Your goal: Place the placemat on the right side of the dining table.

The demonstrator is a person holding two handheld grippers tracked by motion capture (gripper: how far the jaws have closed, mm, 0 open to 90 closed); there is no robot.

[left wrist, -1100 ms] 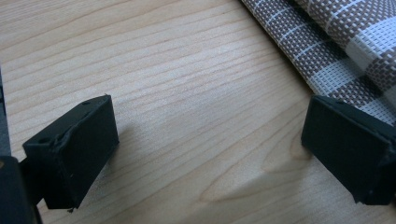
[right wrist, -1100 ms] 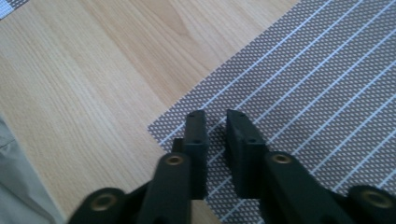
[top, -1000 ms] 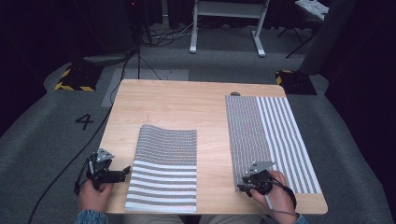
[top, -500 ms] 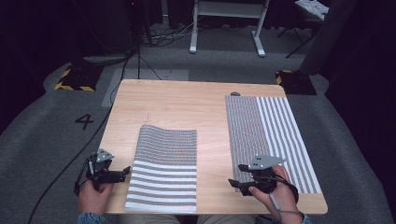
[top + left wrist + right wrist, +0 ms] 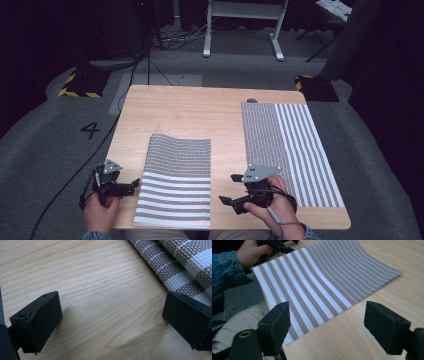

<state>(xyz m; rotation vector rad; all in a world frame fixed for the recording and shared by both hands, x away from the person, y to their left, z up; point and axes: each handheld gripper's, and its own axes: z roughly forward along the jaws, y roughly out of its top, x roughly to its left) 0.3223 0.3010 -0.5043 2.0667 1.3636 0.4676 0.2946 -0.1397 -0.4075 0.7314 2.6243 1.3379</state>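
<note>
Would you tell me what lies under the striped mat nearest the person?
The folded striped mat lies on the wooden table, its near edge overhanging. Whether anything sits beneath or within its fold is covered.

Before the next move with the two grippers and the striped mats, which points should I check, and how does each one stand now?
1. Right gripper open, nothing between its jaws: ok; they have just been opening.
2. Left gripper open over bare wood: ok.
3. Brown-and-white striped woven mat in the middle fully on the light wooden table: not ok, its near edge hangs over the table edge.
4. Long brown-and-white striped woven mat at the right lying flat: ok.
5. Left gripper's jaw clear of the middle mat's edge: cannot tell.
</note>
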